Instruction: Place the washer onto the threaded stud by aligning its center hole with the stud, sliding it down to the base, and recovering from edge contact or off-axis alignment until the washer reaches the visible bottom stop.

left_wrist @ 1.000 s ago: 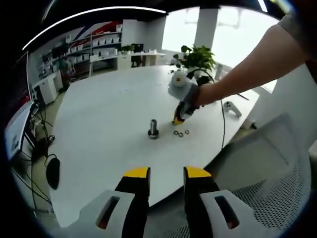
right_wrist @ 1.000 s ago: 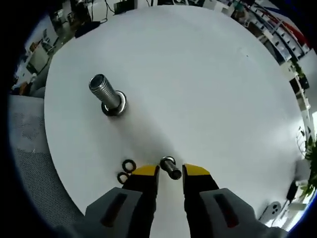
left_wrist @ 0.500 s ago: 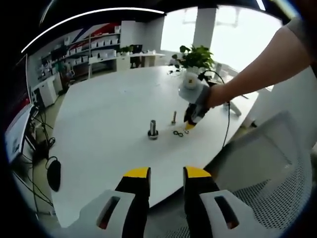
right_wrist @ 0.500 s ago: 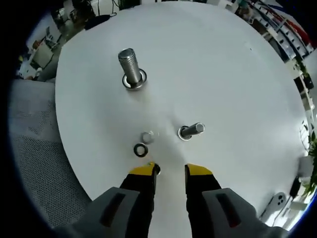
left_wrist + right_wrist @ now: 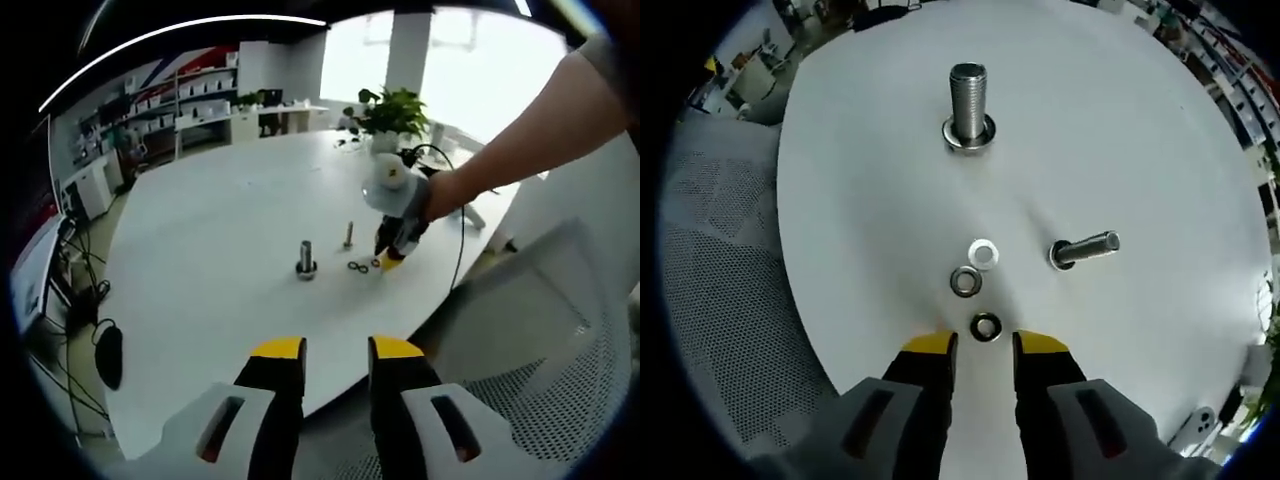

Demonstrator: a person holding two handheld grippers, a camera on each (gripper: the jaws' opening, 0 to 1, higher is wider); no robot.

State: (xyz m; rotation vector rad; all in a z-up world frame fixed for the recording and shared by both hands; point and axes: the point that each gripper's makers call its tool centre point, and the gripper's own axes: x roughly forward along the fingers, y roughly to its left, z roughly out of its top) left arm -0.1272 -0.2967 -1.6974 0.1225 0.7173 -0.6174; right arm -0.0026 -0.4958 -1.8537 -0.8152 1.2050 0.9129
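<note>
**Washers just ahead of the open right jaws**

Our right gripper (image 5: pixel 980 345) hangs released, holding nothing, with the nearest washer (image 5: pixel 986 327) lying just past its yellow tips (between them, not gripped). Beyond lie two more washers (image 5: pixel 965 282), then a thin stud (image 5: pixel 1084 249) and the thick stud (image 5: pixel 968 104) on the table (image 5: pixel 1140 130). Our left gripper (image 5: pixel 335 352) waits parted, well back.

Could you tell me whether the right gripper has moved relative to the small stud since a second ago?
Yes. The right gripper has drawn back from the small stud, which earlier stood between its jaws; its open jaws now sit just short of the nearest washer.
</note>
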